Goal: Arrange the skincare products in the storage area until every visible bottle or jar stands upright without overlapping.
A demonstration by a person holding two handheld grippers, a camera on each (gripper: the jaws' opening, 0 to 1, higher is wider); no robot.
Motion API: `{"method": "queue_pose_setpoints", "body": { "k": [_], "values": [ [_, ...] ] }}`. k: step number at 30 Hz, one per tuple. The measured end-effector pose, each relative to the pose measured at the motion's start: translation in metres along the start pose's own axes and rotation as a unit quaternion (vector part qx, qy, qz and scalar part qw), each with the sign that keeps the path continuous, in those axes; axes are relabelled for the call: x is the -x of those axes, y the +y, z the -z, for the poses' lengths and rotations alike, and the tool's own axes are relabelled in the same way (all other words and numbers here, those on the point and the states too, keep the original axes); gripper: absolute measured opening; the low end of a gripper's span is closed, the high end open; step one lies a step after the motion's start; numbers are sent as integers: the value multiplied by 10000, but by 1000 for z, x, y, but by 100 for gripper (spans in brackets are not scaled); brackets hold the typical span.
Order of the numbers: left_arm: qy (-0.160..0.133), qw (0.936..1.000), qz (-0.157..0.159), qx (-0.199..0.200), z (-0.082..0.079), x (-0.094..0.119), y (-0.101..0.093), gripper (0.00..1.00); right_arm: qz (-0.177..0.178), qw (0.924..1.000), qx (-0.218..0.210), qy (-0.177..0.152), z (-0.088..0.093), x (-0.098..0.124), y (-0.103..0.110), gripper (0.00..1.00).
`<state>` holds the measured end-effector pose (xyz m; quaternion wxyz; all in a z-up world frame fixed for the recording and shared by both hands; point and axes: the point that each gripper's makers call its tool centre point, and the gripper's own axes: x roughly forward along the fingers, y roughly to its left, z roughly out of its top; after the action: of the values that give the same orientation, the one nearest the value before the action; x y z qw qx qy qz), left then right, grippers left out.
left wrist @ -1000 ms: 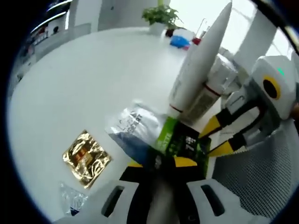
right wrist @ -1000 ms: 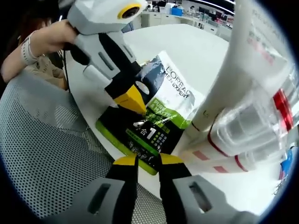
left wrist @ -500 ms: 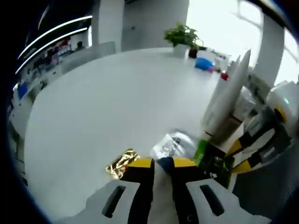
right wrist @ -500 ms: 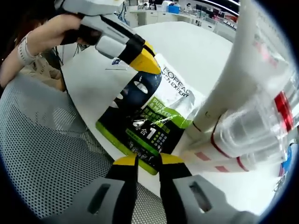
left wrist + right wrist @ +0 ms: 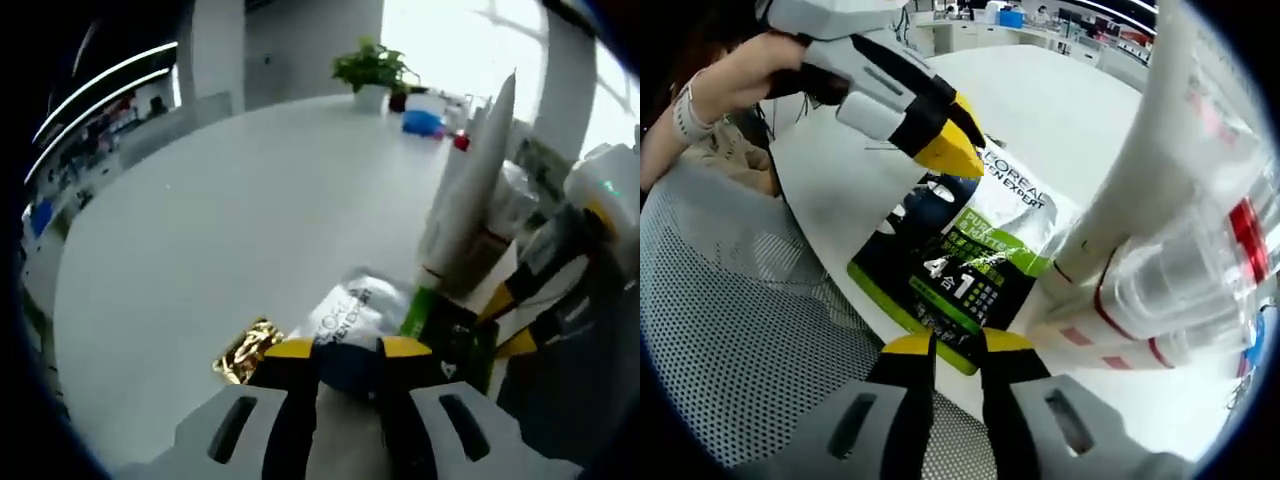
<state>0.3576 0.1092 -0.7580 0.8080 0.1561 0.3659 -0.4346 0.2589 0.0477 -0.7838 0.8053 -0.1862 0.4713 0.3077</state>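
A flat L'Oreal sachet [image 5: 352, 312] [image 5: 970, 250], silver, dark blue and green, lies at the near edge of the white table [image 5: 220, 200]. My left gripper [image 5: 347, 352] has its jaws slightly apart over the sachet's silver top end. In the right gripper view the left gripper [image 5: 952, 152] tips down onto that end. My right gripper [image 5: 957, 345] is shut on the sachet's green lower edge, and it also appears in the left gripper view [image 5: 508, 320]. A tall white tube [image 5: 470, 190] [image 5: 1160, 150] stands upright beside clear bottles with red bands [image 5: 1200, 290].
A gold foil packet [image 5: 243, 352] lies left of the sachet. A potted plant [image 5: 370, 68] and a blue item [image 5: 420, 122] sit at the table's far side. A grey mesh chair [image 5: 730, 330] is below the table edge. A person's hand [image 5: 730, 90] holds the left gripper.
The left gripper let go of the sachet's middle, lifted back, then came down at its silver top end with jaws a little wider. The right gripper kept its hold on the green edge.
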Motion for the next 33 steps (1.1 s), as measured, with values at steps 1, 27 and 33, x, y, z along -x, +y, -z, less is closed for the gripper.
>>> {"method": "queue_pose_setpoints", "body": {
  "k": [1,27,33],
  "values": [
    [20,10000,3,18,1,-1,0,22,6,10000,-1,-3,0,0,0,18],
    [236,9997,31,81,20,-10,4,18,-18,10000,-63,-51,-1,0,0,18],
    [232,9997,17,69,20,-10,4,18,-11,10000,-34,-68,-1,0,0,18]
  ]
}}
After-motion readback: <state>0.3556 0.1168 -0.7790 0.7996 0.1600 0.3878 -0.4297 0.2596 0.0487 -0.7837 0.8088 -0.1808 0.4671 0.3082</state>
